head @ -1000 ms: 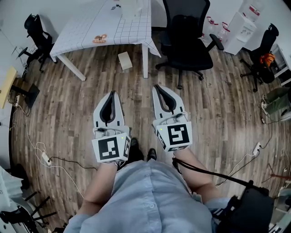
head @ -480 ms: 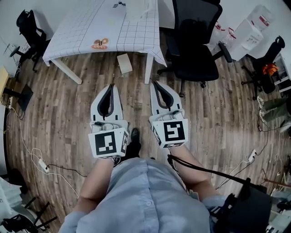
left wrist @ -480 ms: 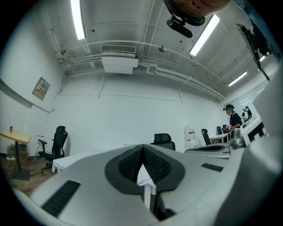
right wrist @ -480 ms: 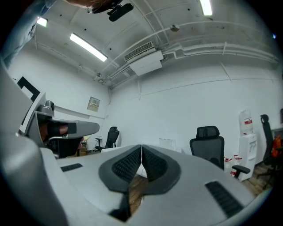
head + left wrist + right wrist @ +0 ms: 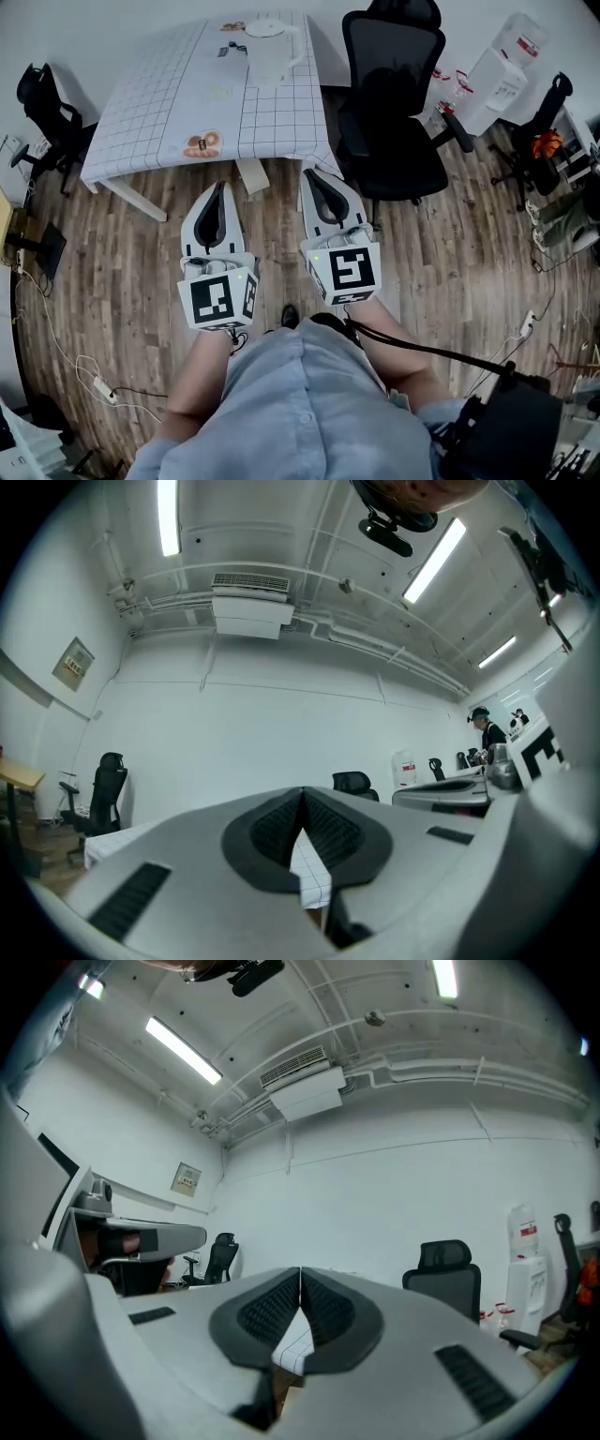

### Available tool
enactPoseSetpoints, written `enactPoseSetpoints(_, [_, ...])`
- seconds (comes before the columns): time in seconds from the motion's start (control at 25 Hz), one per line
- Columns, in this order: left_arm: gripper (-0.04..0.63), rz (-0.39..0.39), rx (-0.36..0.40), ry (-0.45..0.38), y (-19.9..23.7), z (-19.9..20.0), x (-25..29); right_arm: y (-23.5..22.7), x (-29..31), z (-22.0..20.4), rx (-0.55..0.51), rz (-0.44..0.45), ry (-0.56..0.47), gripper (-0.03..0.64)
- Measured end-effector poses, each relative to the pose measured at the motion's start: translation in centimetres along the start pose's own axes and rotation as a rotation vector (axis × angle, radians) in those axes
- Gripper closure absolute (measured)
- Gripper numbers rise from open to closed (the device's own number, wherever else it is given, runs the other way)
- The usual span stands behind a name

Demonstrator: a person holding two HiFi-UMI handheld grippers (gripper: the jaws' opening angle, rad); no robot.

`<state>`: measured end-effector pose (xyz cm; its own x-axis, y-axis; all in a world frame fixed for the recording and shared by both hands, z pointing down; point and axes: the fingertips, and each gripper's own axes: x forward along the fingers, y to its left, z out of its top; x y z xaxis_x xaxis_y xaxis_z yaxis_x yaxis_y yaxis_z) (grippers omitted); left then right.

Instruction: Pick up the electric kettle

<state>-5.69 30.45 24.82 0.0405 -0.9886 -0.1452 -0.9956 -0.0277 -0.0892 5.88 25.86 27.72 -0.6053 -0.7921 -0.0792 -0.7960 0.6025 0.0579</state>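
Note:
The electric kettle (image 5: 270, 58), a pale see-through jug with its handle to the right, stands near the far end of the white grid-cloth table (image 5: 159, 103) in the head view. A round white disc (image 5: 265, 28) lies just behind it. My left gripper (image 5: 217, 187) and right gripper (image 5: 312, 173) are held side by side above the wooden floor, pointing at the table's near edge, well short of the kettle. Both are shut and hold nothing. In the left gripper view the gripper (image 5: 302, 789) has its jaws meeting at the tip, and so does the gripper (image 5: 300, 1269) in the right gripper view.
A black office chair (image 5: 389, 112) stands right of the table, close to my right gripper. Another black chair (image 5: 47, 94) is at the far left. White containers (image 5: 487, 75) sit at the back right. A small box (image 5: 251, 173) lies under the table, and cables (image 5: 56, 319) run over the floor.
Both grippers and the person have moved forward toward the table. The table now fills more of the view, and the kettle on it has come into sight.

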Motion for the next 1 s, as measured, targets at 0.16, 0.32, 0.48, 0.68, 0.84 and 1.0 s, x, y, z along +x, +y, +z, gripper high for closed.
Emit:
enactPoseSetpoints(0.16, [0.595, -0.027, -0.012, 0.024, 0.2, -1.6, 2.6, -1.4, 2.1, -1.0, 0.007, -0.023, 0.018, 0.615])
enactPoseSetpoints(0.32, [0.595, -0.047, -0.01, 0.053, 0.4, -3.2, 5.4, -2.9, 4.5, -2.4, 0.019, -0.035, 0.04, 0.614])
enactPoseSetpoints(0.48, [0.595, -0.056, -0.008, 0.072, 1.3, -5.0, 9.8, -5.0, 8.7, -3.5, 0.027, -0.054, 0.039, 0.614])
enactPoseSetpoints(0.68, [0.595, -0.063, 0.005, 0.091, 2.6, -6.7, 16.9, -8.5, 15.4, -5.6, 0.044, -0.052, 0.065, 0.615])
enactPoseSetpoints(0.84, [0.595, -0.058, 0.009, 0.111, 3.7, -8.3, 23.1, -11.8, 21.1, -6.7, 0.028, -0.048, 0.071, 0.614])
enactPoseSetpoints(1.0, [0.595, -0.059, 0.024, 0.134, 4.1, -9.2, 28.4, -15.1, 25.9, -7.0, 0.047, -0.046, 0.085, 0.615])
